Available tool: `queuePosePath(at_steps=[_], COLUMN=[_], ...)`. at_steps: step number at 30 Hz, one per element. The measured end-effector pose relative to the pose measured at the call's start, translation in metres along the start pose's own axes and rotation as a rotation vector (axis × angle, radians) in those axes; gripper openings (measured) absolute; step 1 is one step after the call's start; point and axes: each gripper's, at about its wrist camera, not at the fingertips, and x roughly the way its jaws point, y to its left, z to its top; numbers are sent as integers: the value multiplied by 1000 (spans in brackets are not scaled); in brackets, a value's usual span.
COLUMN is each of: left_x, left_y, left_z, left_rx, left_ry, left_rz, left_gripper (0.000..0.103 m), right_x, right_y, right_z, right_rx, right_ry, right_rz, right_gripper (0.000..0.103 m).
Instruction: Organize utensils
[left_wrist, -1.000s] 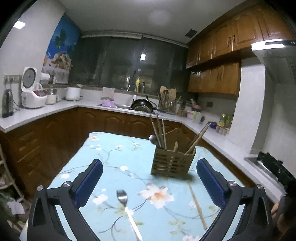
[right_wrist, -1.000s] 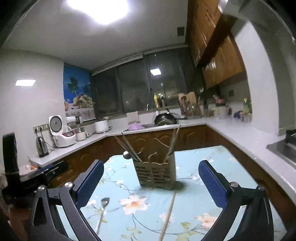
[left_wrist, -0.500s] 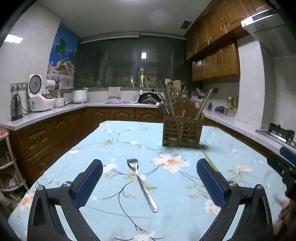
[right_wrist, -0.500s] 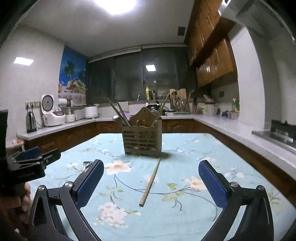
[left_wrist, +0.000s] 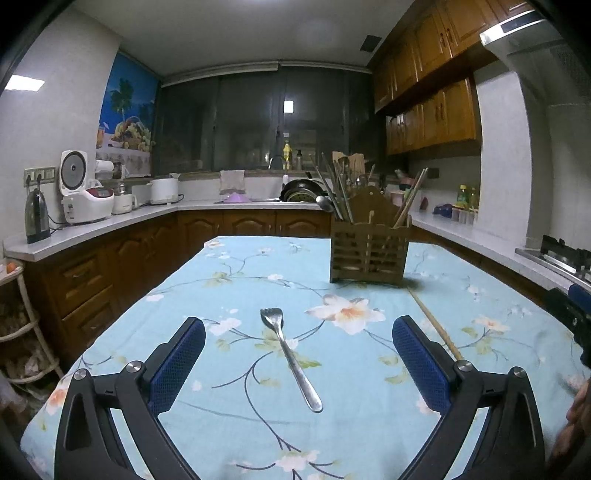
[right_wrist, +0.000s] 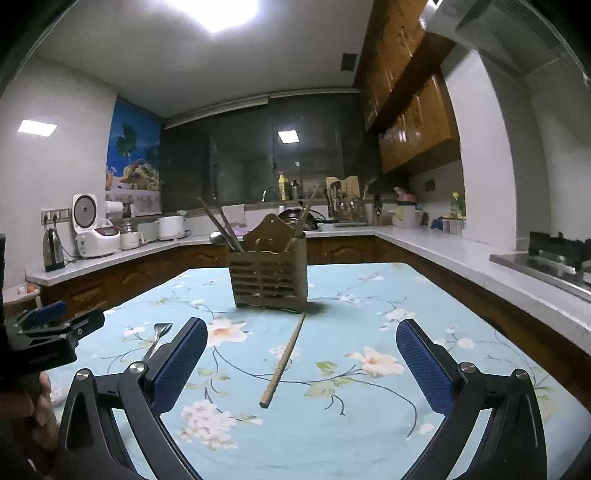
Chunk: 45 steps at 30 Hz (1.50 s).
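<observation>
Your left gripper (left_wrist: 298, 354) spread wide over the fork (left_wrist: 289, 355), your right gripper (right_wrist: 301, 360) spread wide over the chopstick (right_wrist: 283, 361), both empty, fork and chopstick flat on the floral tablecloth (left_wrist: 236, 280) in front of the wooden utensil holder (right_wrist: 269, 275), chopstick tip touching its base.

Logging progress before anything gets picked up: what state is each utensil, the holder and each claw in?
Fork: flat on the tablecloth, ungrasped.
Chopstick: flat on the tablecloth, tip near the holder.
Utensil holder: upright, already holding utensils.
Left claw: open, empty.
Right claw: open, empty.
</observation>
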Motion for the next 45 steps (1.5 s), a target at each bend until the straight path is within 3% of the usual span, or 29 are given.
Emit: queuePosePath(at_steps=[17, 45], left_x=[2, -5], left_y=[-1, -4], left_z=[3, -1], left_rx=[36, 54], left_ry=[29, -10], left_rz=[20, 31], left_gripper=[102, 102], right_x=[1, 2], right_y=[2, 5], right_z=[-1, -2], right_rx=[-2, 0], right_ry=[10, 6], right_rz=[29, 38], right_gripper=[103, 103])
